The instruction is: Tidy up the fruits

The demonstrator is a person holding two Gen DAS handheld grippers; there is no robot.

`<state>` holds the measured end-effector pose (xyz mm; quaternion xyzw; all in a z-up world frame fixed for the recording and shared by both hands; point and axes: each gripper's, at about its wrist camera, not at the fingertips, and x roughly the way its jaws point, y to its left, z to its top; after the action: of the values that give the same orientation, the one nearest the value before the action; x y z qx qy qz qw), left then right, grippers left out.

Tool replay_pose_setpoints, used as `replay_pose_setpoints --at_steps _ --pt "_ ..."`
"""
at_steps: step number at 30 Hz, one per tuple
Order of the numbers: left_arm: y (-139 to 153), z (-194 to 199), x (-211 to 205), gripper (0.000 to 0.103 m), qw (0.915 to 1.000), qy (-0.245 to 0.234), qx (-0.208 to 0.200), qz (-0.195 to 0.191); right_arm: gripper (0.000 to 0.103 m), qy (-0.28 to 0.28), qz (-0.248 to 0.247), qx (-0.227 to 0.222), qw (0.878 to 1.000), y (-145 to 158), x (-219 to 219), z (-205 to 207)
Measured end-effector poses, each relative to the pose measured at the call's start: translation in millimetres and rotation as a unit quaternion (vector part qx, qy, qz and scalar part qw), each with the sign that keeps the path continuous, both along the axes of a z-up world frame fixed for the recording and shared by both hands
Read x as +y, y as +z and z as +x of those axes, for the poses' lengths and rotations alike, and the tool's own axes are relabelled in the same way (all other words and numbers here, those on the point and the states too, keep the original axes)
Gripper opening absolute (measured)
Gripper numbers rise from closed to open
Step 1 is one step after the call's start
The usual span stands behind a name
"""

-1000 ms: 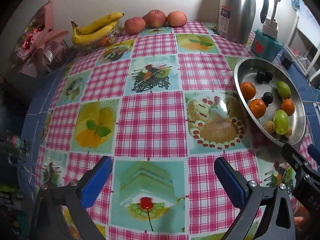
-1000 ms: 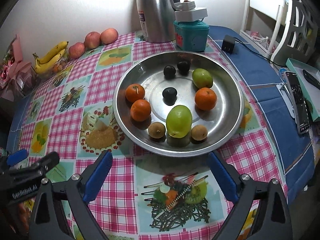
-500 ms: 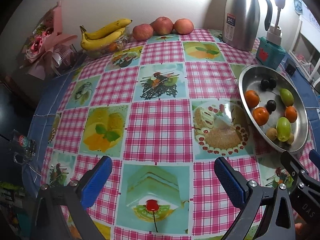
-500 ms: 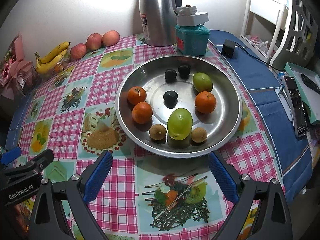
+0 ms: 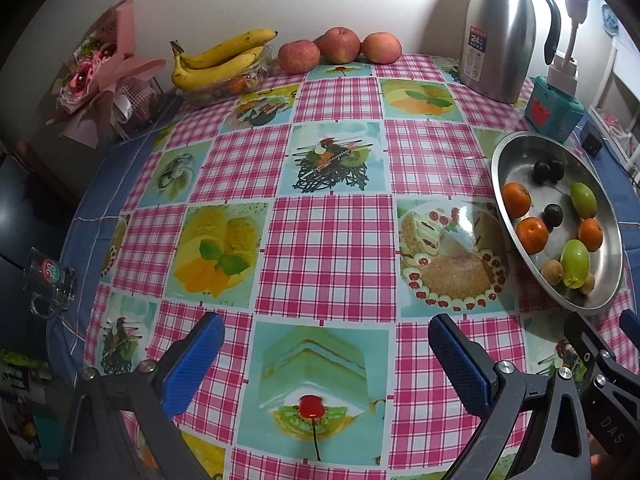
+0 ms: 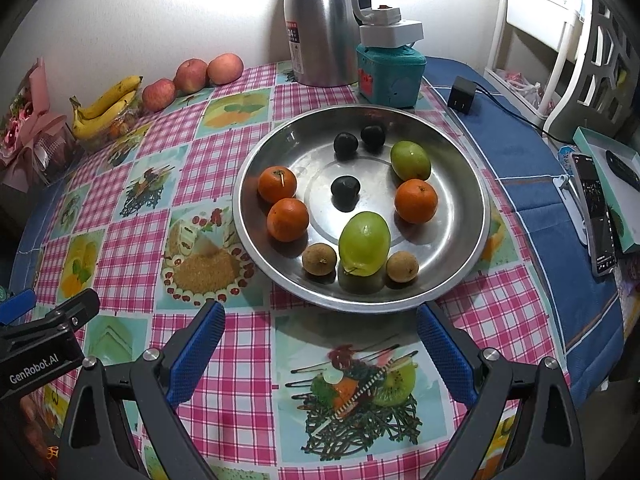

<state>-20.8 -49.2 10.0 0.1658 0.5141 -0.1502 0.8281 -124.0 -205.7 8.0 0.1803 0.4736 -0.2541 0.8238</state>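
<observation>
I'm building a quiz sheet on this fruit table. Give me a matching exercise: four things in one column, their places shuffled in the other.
1. bananas
2. larger green fruit
3. thermos
4. phone

a. between two small brown fruits in the steel tray
b. on the blue cloth, right of the tray
c. left of the apples, by the wall
d. behind the tray, beside the teal box

1-c, 2-a, 3-d, 4-b

The top of the steel thermos jug (image 6: 320,24) is cut off by the right wrist picture's upper edge; the print on its label (image 5: 477,42) is too small to read; a clear container (image 5: 236,82) under the bananas (image 5: 218,58) at the worktop's far edge holds orange things too blurred to name; the right gripper (image 5: 600,330) shows only partly at the left wrist picture's right edge; the phone (image 6: 596,216) screen is illegible.
</observation>
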Motion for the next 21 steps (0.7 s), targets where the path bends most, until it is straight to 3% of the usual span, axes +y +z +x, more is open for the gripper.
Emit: replay_pose_setpoints --at_steps 21 --pt "-6.2 9.6 6.2 0.103 0.9993 0.02 0.031 -0.004 0.096 0.003 -0.002 0.024 1.0 -5.9 2.0 3.5"
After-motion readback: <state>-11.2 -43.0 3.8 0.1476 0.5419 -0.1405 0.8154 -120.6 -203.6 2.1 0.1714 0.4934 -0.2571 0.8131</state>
